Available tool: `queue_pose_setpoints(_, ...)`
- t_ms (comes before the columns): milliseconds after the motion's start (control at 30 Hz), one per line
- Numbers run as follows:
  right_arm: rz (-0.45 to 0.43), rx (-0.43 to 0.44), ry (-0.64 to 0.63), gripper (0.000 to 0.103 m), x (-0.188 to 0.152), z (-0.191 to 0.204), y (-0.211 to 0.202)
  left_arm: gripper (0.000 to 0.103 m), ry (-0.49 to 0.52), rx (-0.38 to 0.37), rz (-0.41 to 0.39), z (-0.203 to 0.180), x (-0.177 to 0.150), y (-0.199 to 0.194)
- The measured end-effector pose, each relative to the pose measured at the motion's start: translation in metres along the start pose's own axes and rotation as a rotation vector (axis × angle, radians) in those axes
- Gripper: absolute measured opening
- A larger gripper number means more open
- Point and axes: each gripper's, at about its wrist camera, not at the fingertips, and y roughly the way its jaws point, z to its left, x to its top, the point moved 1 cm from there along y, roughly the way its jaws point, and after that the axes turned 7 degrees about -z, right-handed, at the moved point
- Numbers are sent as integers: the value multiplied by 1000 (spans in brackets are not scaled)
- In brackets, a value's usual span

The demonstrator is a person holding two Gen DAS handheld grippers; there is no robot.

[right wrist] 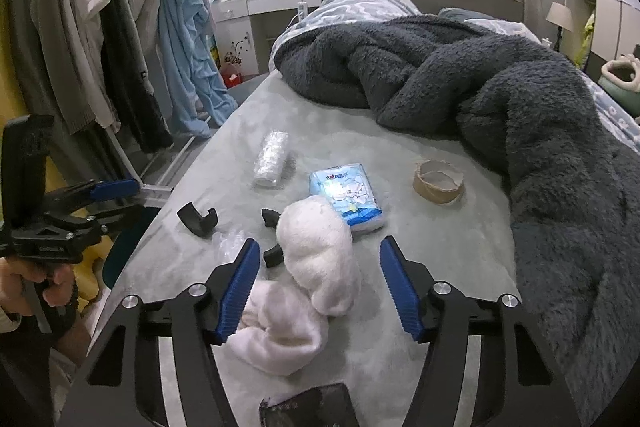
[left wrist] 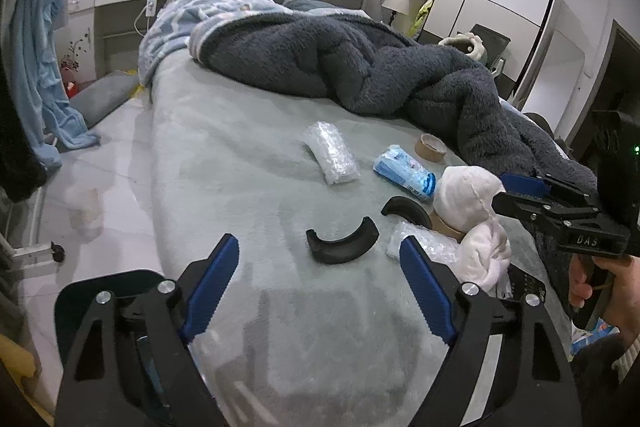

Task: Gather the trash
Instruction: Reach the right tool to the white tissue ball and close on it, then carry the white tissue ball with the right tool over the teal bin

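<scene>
Trash lies on the grey-green bed sheet [left wrist: 224, 163]: a curved black plastic piece [left wrist: 342, 241], a second black piece [left wrist: 406, 209], a bubble-wrap roll [left wrist: 330, 157], a blue tissue pack [left wrist: 404, 173], a brown tape core [left wrist: 430, 147], crumpled clear plastic [left wrist: 424, 247] and white cloth [left wrist: 472, 219]. My left gripper [left wrist: 320, 267] is open, just short of the curved black piece. My right gripper [right wrist: 316, 277] is open around the white cloth [right wrist: 320, 267]. The right view also shows the tissue pack [right wrist: 348, 193], tape core [right wrist: 438, 181], bubble wrap [right wrist: 272, 159] and black piece [right wrist: 198, 219].
A dark fleece blanket [left wrist: 360, 67] is heaped across the far half of the bed. A clothes rack [right wrist: 100, 47] with hanging garments stands left of the bed. A dark flat object [right wrist: 308, 407] lies at the bed's near edge. A wardrobe [left wrist: 480, 11] stands at the right.
</scene>
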Motion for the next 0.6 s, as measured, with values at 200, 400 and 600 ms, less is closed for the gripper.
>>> queue_pose_setpoints(200, 49, 31, -18, 52, -2, 1, 14, 82, -27, -8, 44, 1, -6, 24)
queue_pose_setpoints(400, 63, 30, -34, 34, -2, 4, 20, 80, -39, -8, 61, -2, -8, 38)
queue_pose_setpoints(600, 35, 33, -28, 31, 7, 6, 12, 77, -63, -2, 76, 1, -9, 49)
